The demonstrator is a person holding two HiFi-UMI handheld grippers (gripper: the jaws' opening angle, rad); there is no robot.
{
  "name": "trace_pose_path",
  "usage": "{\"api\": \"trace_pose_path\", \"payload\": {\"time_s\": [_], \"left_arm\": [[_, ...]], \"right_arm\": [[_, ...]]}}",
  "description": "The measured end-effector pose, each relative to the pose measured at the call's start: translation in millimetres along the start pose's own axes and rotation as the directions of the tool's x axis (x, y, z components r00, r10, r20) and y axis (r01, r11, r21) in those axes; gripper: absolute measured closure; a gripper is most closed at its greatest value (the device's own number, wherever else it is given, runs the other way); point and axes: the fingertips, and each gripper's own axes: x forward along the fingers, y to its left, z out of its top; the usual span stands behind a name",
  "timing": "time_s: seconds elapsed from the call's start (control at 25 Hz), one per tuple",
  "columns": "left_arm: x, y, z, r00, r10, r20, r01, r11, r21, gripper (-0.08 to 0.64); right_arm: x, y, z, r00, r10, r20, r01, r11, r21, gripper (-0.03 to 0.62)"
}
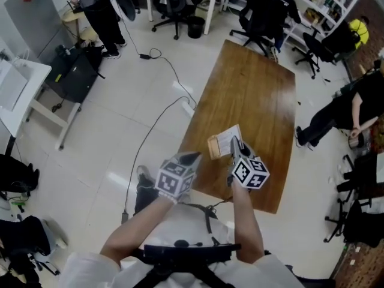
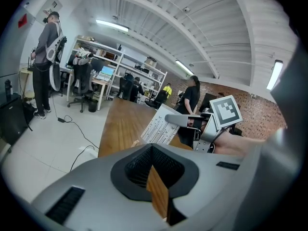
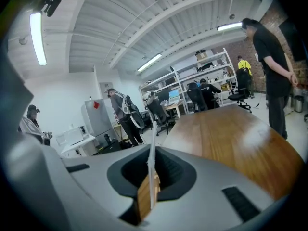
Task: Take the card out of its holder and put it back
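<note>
Card [image 1: 231, 138] — white, printed in rows — is clamped between the fingers of the right gripper [image 1: 236, 145]. It shows edge-on in that gripper's own view and is held in the air over the wooden bench [image 1: 252, 83]. Just beside its left edge sits a small tan holder [image 1: 214, 147]; whether it rests on the bench I cannot tell. The left gripper [image 1: 195, 158] hovers near, fingers drawn together with only a thin wood-brown sliver in the slit — held or seen through, unclear.
</note>
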Motion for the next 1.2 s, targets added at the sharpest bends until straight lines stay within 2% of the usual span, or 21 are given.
{"api": "trace_pose_path", "payload": {"time_s": [1.2], "left_arm": [[2.9,21.6,-5.5,1.0,0.017,-0.018,-0.018,0.999,-0.038,0.565]], "right_arm": [[21.9,-8.2,-22.8,1.0,-0.004,-0.027,0.004,1.0,0.004,0.572]]}}
